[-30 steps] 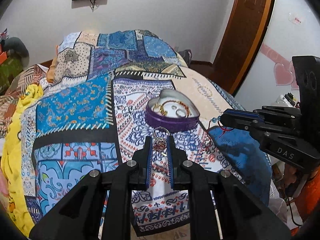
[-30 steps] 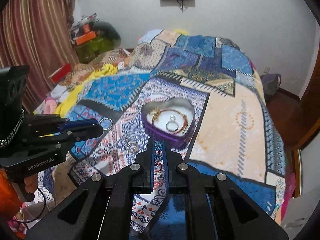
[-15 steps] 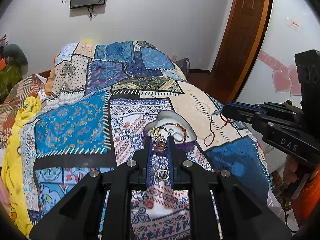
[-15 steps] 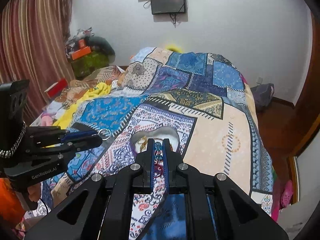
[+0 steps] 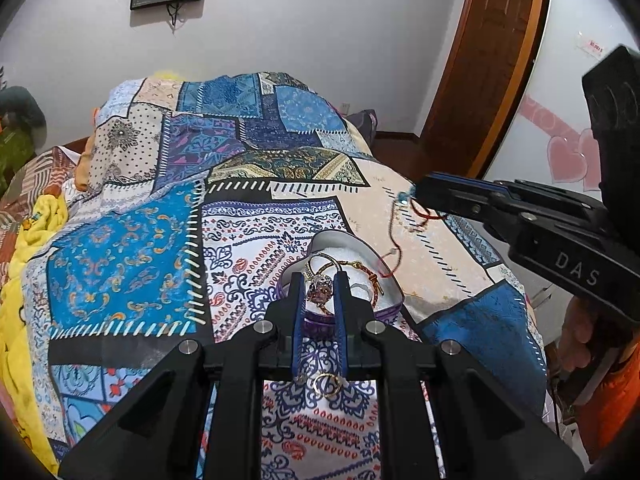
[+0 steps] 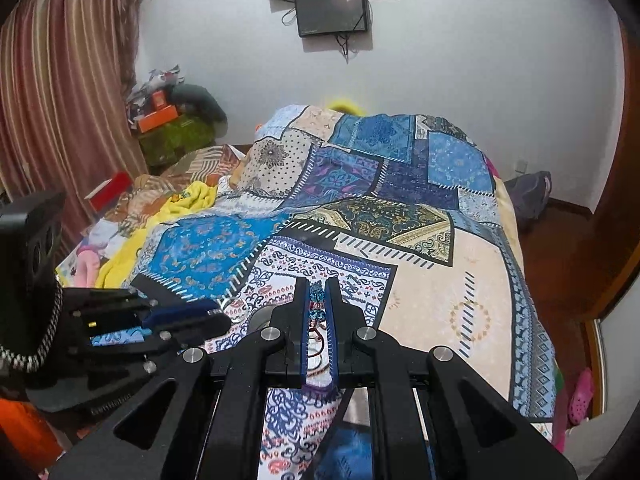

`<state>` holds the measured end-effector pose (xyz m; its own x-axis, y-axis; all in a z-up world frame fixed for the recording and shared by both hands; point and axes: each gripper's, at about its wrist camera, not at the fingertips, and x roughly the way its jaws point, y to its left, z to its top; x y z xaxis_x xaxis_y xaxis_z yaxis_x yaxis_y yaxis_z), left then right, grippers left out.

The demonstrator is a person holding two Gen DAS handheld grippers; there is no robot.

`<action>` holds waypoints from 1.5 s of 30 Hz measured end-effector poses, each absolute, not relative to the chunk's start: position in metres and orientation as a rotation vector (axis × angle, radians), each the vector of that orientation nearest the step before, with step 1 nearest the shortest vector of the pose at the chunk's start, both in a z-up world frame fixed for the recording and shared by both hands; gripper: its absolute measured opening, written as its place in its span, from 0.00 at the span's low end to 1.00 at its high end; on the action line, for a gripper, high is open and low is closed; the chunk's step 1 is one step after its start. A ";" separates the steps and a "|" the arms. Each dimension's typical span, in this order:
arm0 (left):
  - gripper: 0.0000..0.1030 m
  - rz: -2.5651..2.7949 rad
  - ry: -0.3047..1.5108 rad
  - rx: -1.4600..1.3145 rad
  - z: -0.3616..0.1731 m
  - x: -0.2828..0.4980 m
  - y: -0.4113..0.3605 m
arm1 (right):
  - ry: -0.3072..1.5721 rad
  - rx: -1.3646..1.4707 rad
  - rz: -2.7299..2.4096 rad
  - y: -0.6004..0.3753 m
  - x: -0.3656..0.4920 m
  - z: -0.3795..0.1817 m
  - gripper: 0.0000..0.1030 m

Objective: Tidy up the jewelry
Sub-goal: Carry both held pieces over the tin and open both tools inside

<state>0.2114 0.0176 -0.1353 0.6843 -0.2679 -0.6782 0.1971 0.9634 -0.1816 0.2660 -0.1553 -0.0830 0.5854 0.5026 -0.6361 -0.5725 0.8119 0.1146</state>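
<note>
Left gripper (image 5: 318,280) clamped on a ring (image 5: 319,289) with a purplish stone, pinched between the blue pads near their tips, directly above the heart-shaped tin (image 5: 394,294). Inside the tin, gold bangles (image 5: 340,266) on white lining at 12 o'clock from the fingertips. Loose gold ring (image 5: 327,385) on the bedspread (image 5: 120,248) at 6 o'clock, between the finger bases. Right gripper (image 6: 318,294) closed on a red cord bracelet (image 6: 317,312) with blue beads, caught between its pads; seen from the left camera at 2 o'clock, cord dangling toward the tin's right rim.
</note>
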 end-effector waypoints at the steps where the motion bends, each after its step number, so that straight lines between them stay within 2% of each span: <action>1: 0.12 -0.263 0.780 -0.096 -0.138 0.214 0.017 | 0.713 -0.104 0.629 -0.154 0.269 -0.084 0.06; 19: 0.12 -0.280 0.869 -0.087 -0.167 0.249 0.004 | 0.854 -0.142 0.611 -0.141 0.303 -0.125 0.06; 28: 0.12 -0.292 0.898 -0.091 -0.172 0.252 0.002 | 0.944 -0.142 0.627 -0.142 0.309 -0.140 0.06; 36: 0.12 -0.298 0.884 -0.085 -0.164 0.244 0.001 | 0.952 -0.163 0.633 -0.141 0.303 -0.140 0.07; 42: 0.12 -0.294 0.869 -0.084 -0.156 0.234 0.006 | 0.953 -0.141 0.634 -0.145 0.302 -0.134 0.09; 45: 0.12 -0.289 0.856 -0.081 -0.149 0.227 0.008 | 0.945 -0.136 0.634 -0.147 0.300 -0.129 0.15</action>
<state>0.2273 0.0084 -0.1489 0.6190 -0.2832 -0.7326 0.2184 0.9580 -0.1858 0.3002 -0.1465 -0.1289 0.4201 0.4468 -0.7899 -0.5619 0.8115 0.1602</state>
